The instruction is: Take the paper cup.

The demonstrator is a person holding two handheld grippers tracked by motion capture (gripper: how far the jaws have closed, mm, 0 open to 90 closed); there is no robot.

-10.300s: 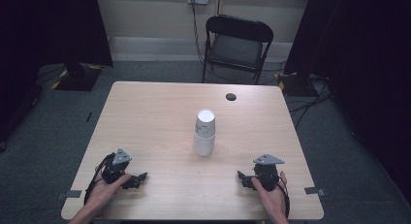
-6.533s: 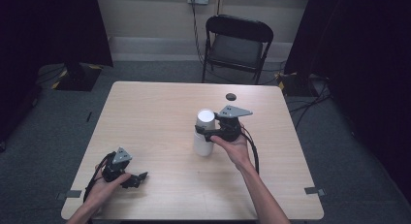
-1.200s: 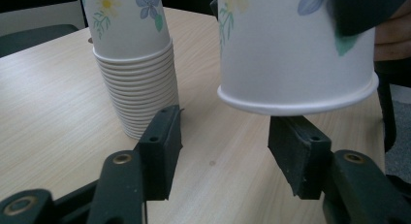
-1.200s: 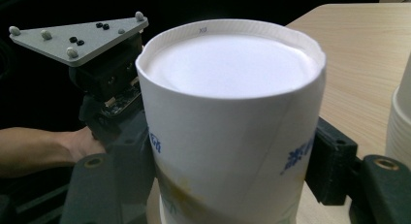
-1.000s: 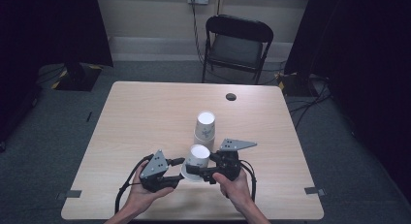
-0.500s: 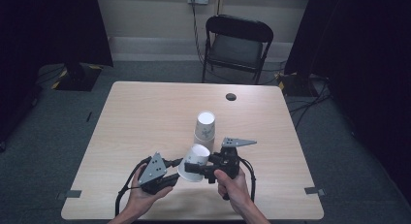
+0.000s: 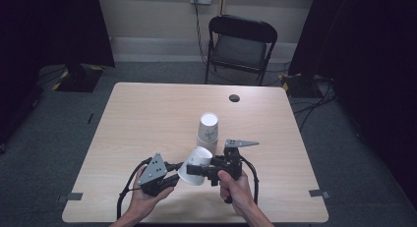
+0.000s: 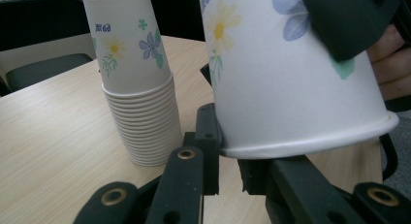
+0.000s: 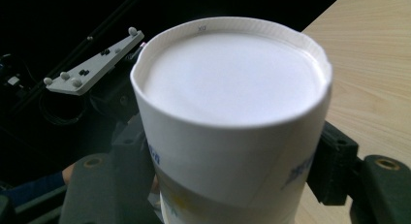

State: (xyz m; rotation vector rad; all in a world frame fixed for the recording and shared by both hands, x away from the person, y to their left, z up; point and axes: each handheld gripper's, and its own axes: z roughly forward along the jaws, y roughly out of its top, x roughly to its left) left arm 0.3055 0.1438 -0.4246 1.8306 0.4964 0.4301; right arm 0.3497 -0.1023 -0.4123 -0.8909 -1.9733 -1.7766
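- Right gripper (image 7: 199, 174) is clamping the flowered paper cup (image 7: 195, 165) by its sides, holding it tilted above the table (image 7: 147, 119) near the front edge.
- Left gripper (image 7: 173, 177) is closing its jaws on the cup's rim (image 8: 310, 144), pinching it.
- Stack of paper cups (image 7: 208, 129) is standing upside down just behind.

Probably a recording lab: black curtains (image 7: 383, 65), bare table (image 7: 147, 119), folding chair (image 7: 241, 45), floor cables (image 7: 314, 104).

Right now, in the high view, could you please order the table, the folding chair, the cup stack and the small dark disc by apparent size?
1. table
2. folding chair, though it stands farther from the camera
3. cup stack
4. small dark disc
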